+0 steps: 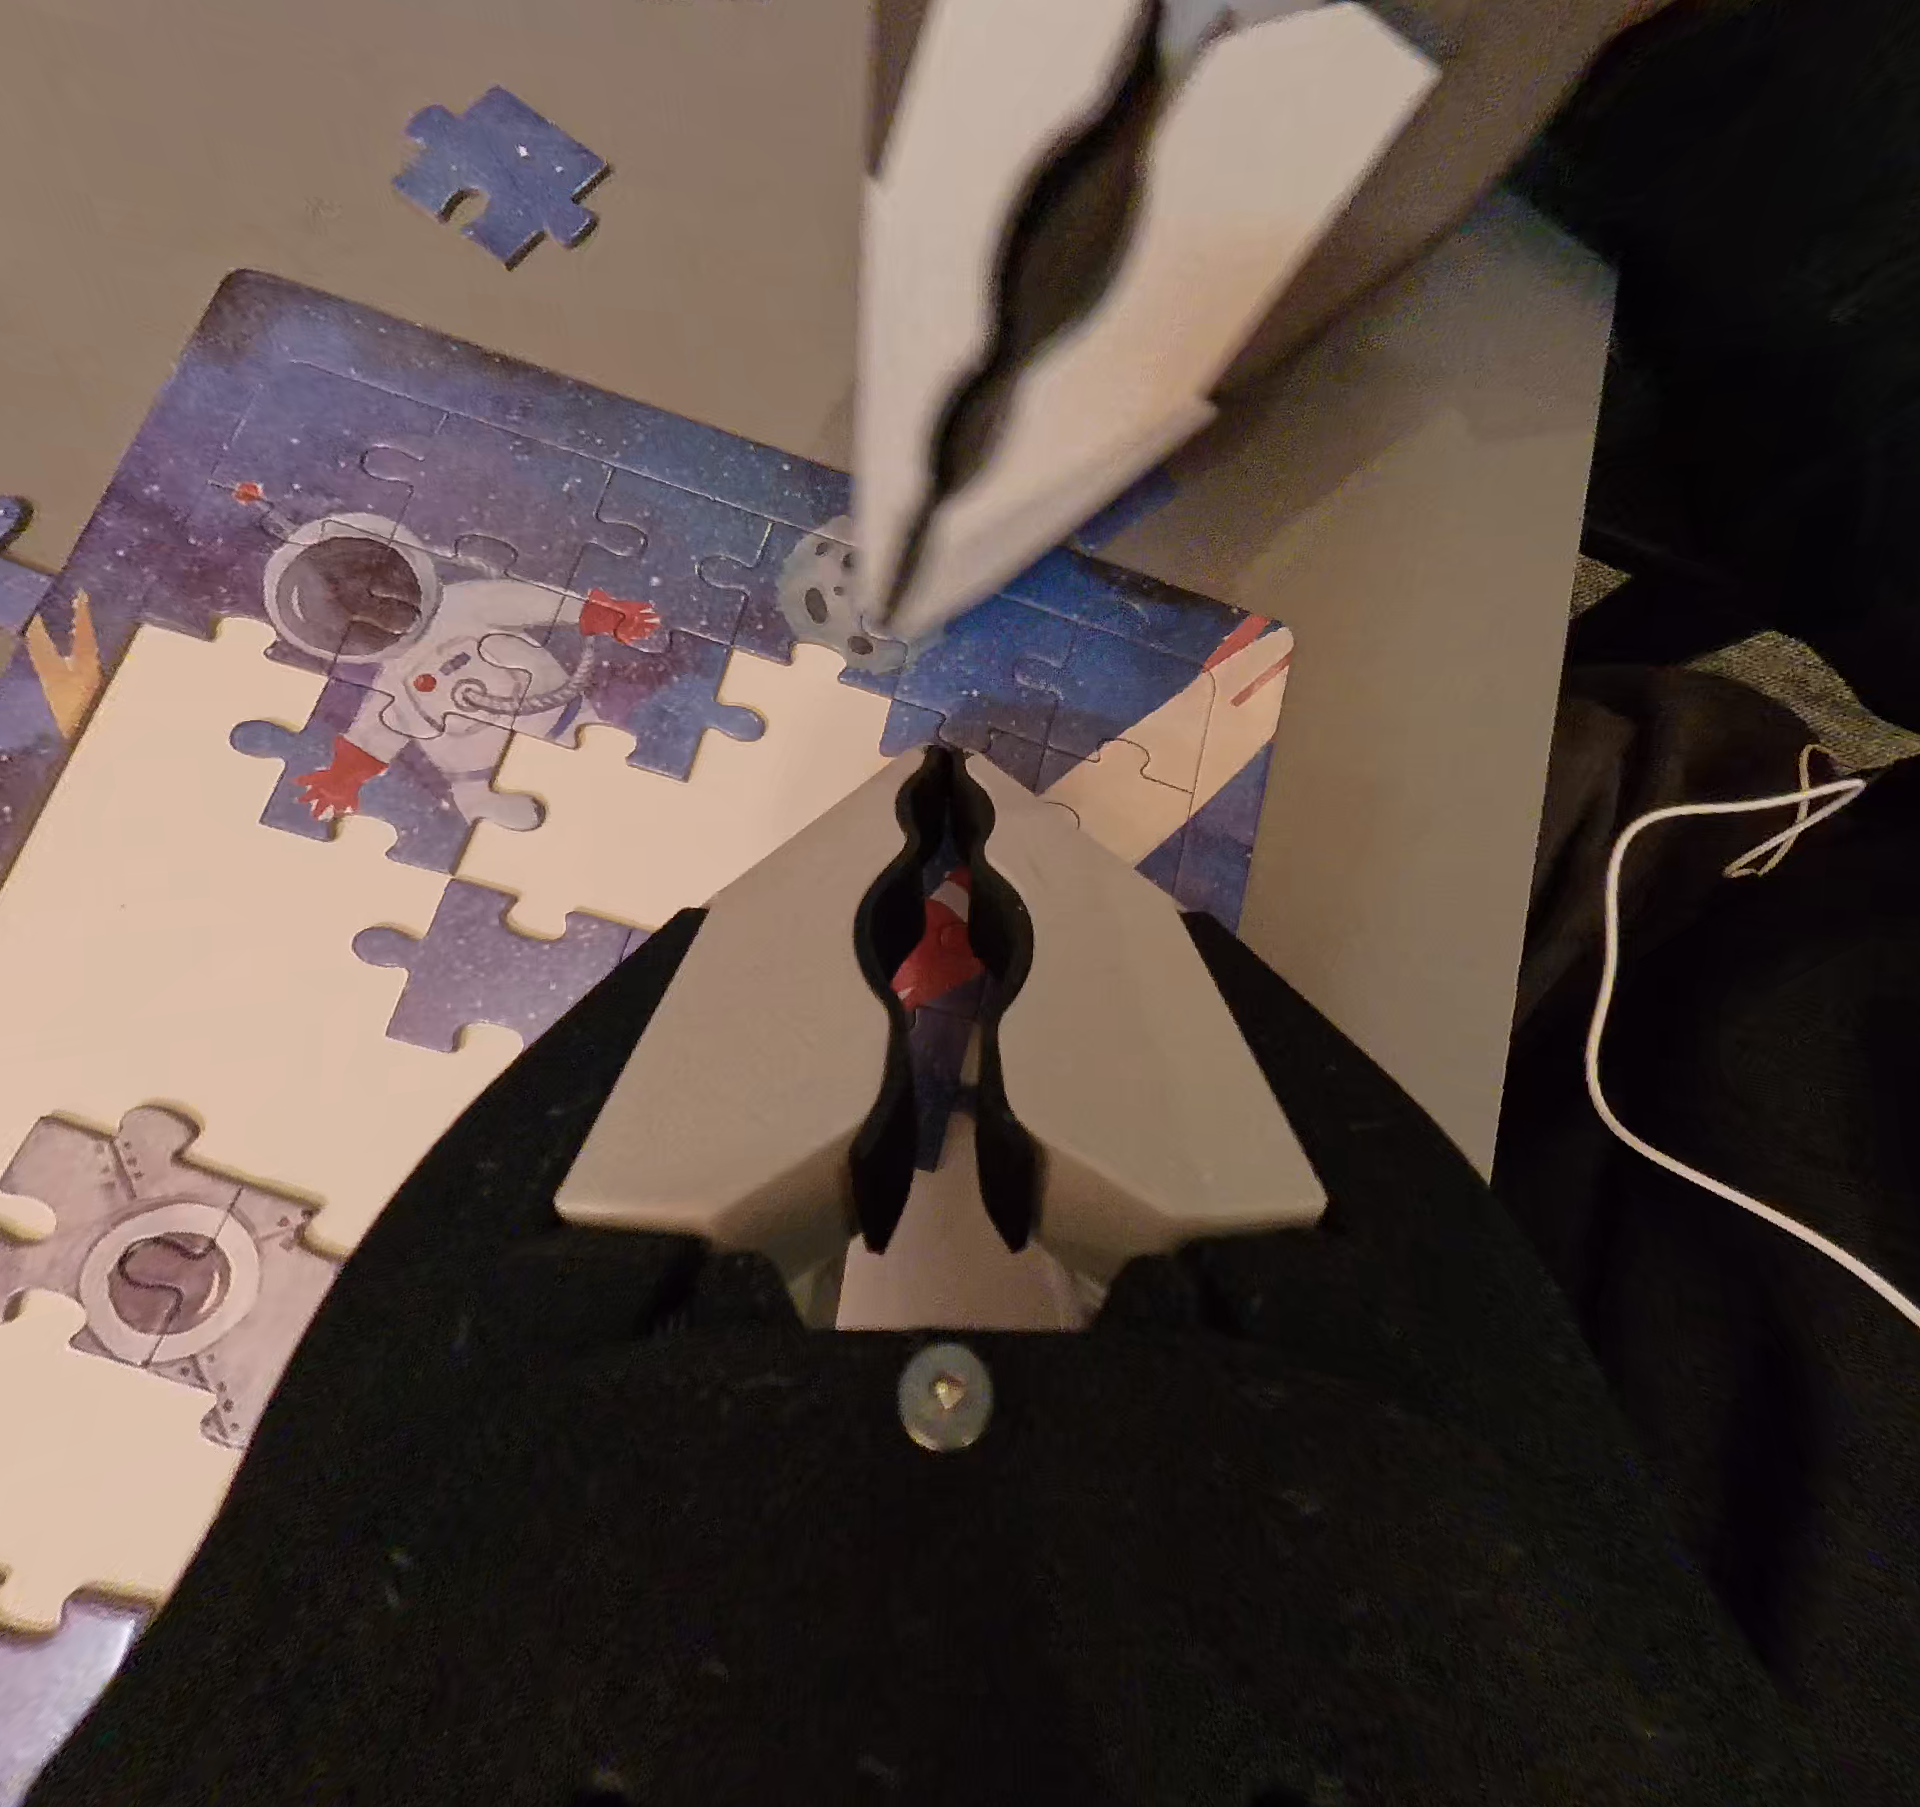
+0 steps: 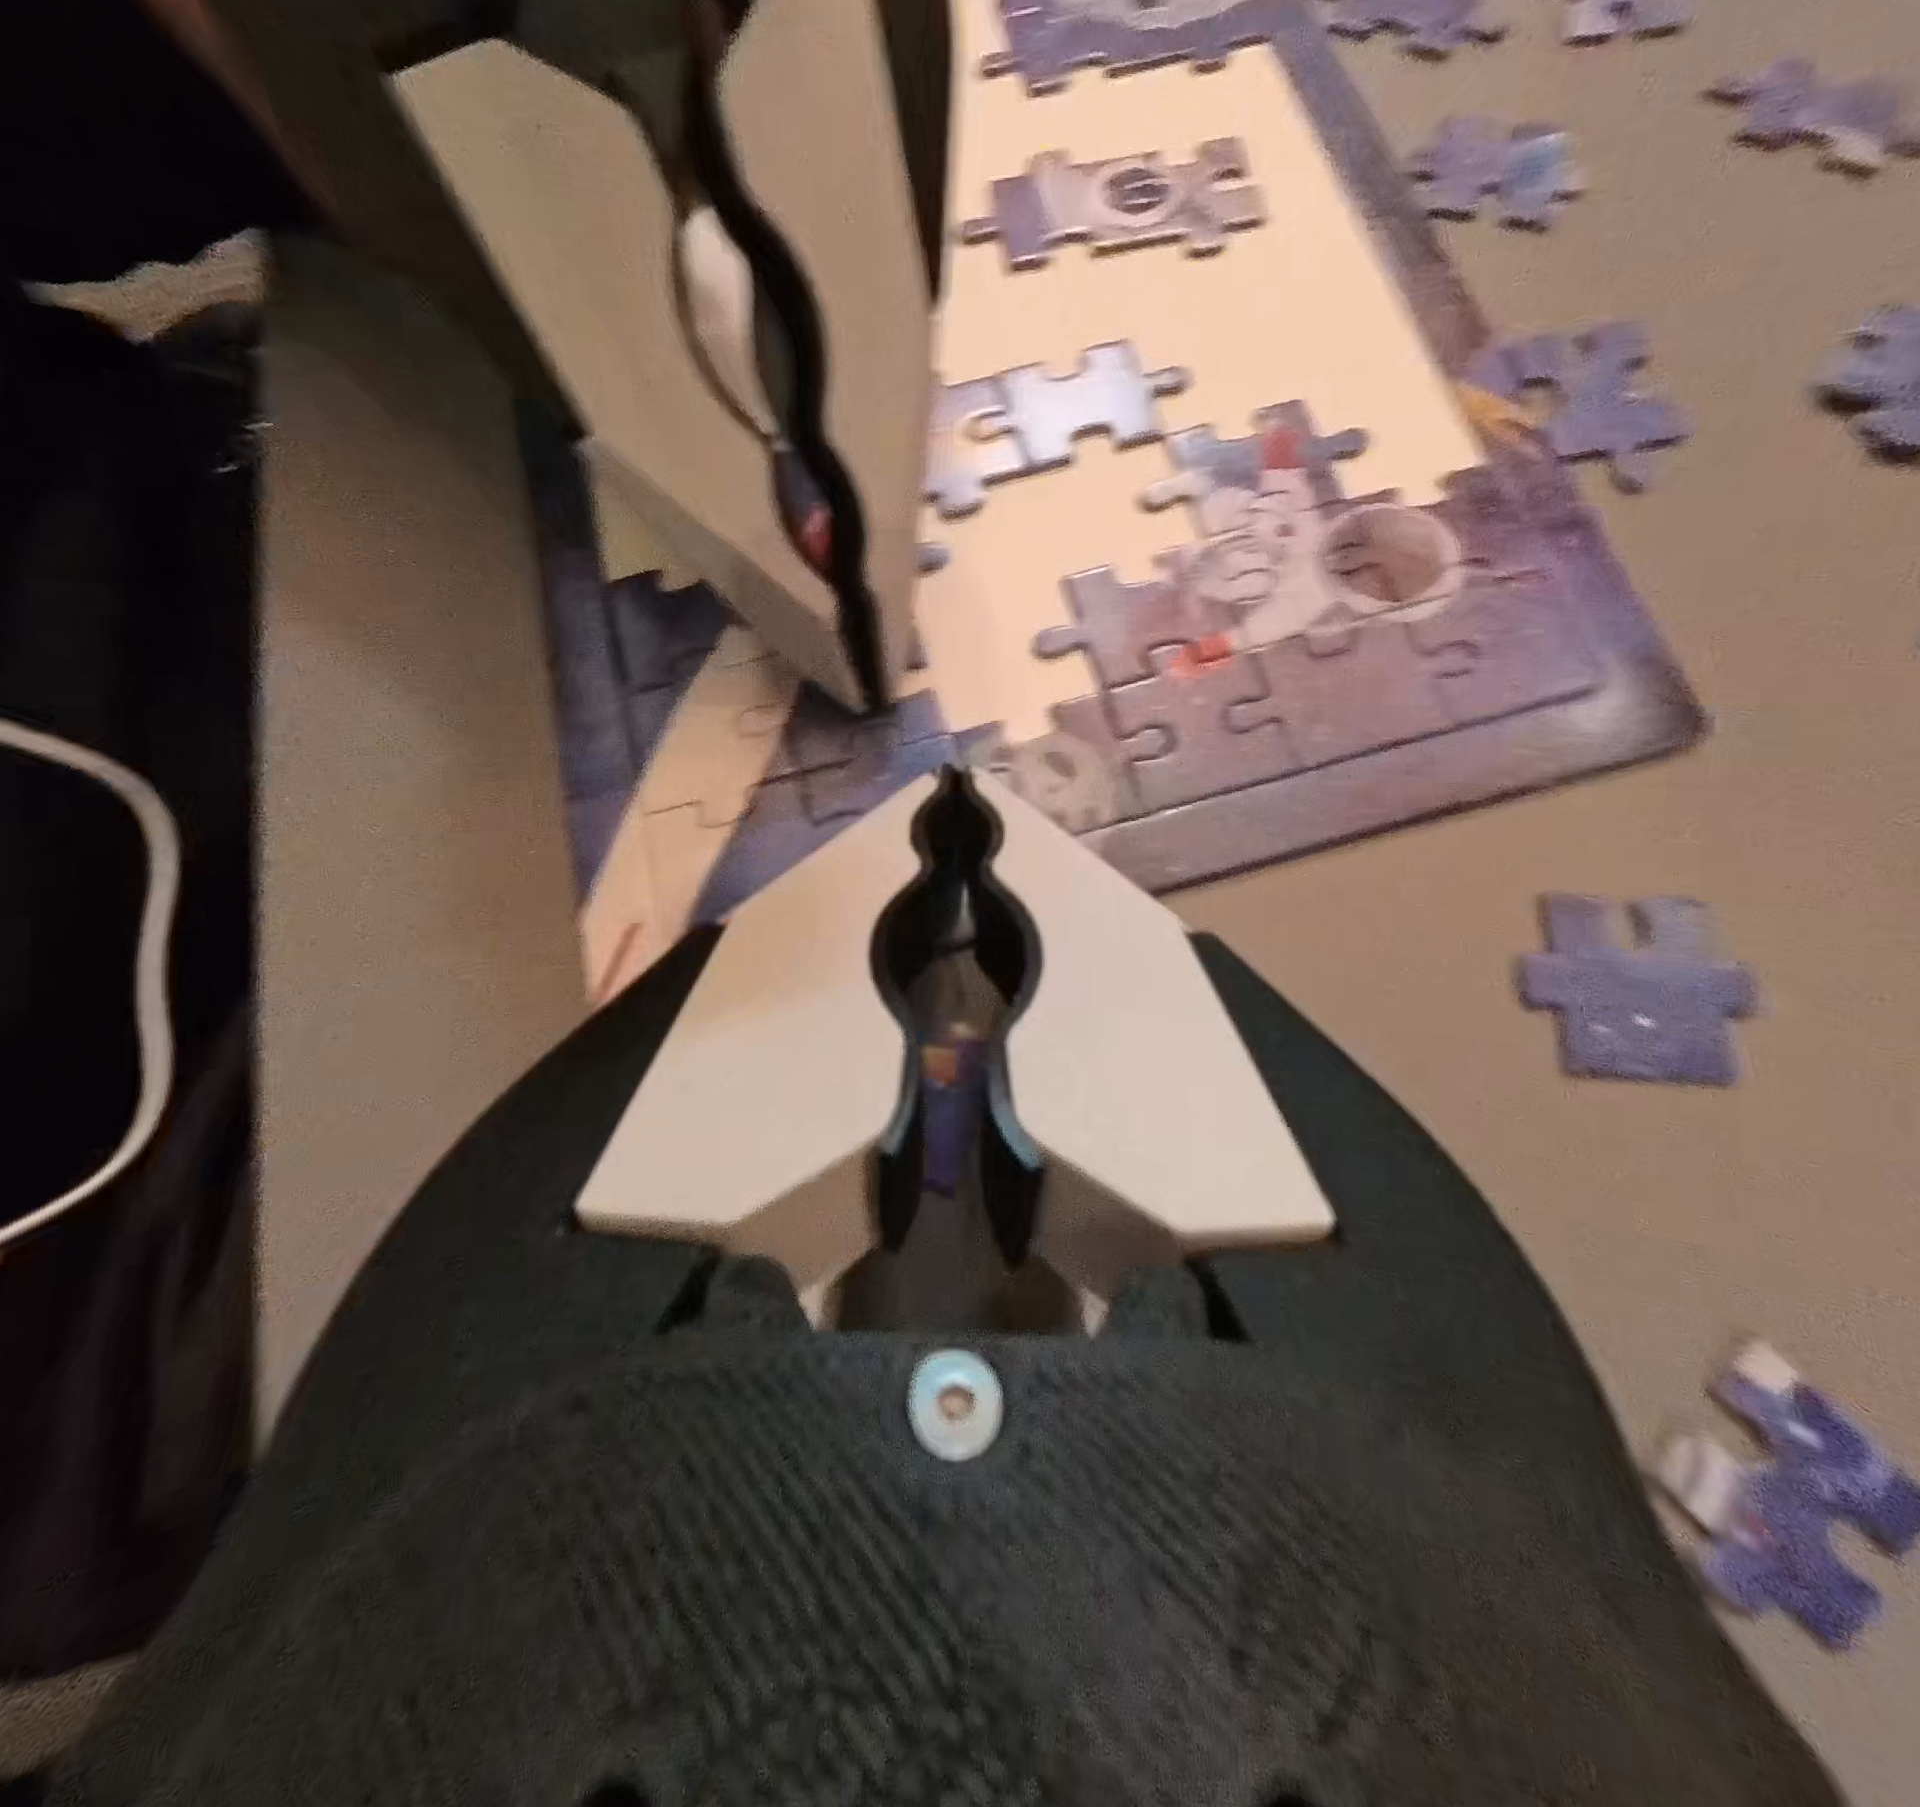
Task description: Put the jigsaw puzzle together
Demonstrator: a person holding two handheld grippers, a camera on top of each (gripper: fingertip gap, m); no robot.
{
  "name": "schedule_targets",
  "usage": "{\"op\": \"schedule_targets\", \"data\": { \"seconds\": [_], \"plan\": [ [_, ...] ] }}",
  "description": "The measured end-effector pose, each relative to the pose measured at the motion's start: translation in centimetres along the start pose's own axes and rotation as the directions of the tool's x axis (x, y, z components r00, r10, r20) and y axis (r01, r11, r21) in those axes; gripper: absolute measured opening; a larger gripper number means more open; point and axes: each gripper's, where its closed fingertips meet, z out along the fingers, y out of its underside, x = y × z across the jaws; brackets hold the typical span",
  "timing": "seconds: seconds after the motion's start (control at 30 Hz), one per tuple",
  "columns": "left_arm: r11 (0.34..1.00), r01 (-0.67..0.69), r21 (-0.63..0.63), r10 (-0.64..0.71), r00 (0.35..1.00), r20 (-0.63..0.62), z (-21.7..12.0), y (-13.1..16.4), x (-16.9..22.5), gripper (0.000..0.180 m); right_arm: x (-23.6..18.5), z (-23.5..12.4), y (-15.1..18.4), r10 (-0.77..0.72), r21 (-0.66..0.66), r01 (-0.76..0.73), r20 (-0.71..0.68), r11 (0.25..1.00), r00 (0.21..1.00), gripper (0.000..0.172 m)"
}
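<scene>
In the left wrist view, the left gripper (image 1: 943, 755), grey-fingered with black wavy pads on a black body, has its tips pressed together with nothing between them, poised low over the near right part of a partly assembled space-themed jigsaw puzzle (image 1: 582, 552) lying in a cream-floored tray on a grey table (image 1: 1392, 718). The right gripper (image 1: 891, 623) comes down from the top of the frame, its tips likewise closed and bare, touching or just above a fitted blue piece beside a grey cratered asteroid (image 1: 831, 594) printed on the puzzle. An astronaut figure with red gloves (image 1: 416, 635) lies to the left; a loose blue puzzle piece (image 1: 504, 173) rests on the table beyond the tray, and a white cord (image 1: 1621, 978) trails over dark cloth at the right. In the right wrist view, which is blurred, the right gripper (image 2: 951, 772) shows closed, bare tips just over the puzzle's near edge (image 2: 1351, 770), with the left gripper (image 2: 868, 697) descending from upper left, tips together on the fitted pieces. Loose blue pieces (image 2: 1636, 988) are scattered on the table to the right.
</scene>
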Motion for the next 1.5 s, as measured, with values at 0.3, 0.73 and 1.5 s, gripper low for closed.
{"op": "schedule_targets", "data": {
  "seconds": [0.3,0.73,1.5],
  "plan": [
    [1.000,-0.001,0.005,0.001,1.000,-0.001,0.0,0.0,0.0,0.000,-2.9,-0.8,0.7,0.004,-0.029,0.001,0.170,1.000,0.985,0.000],
    [0.918,0.143,0.369,-0.265,0.915,0.304,-13.7,1.6,-14.0,0.010,8.9,-11.8,-3.7,0.311,0.591,-0.081,-0.298,0.802,0.902,0.000],
    [0.794,-0.018,0.608,-0.284,0.872,0.397,-19.3,2.8,-17.1,0.000,11.4,-11.5,-1.2,0.441,0.560,-0.178,-0.377,0.809,0.815,0.001]
  ]
}}
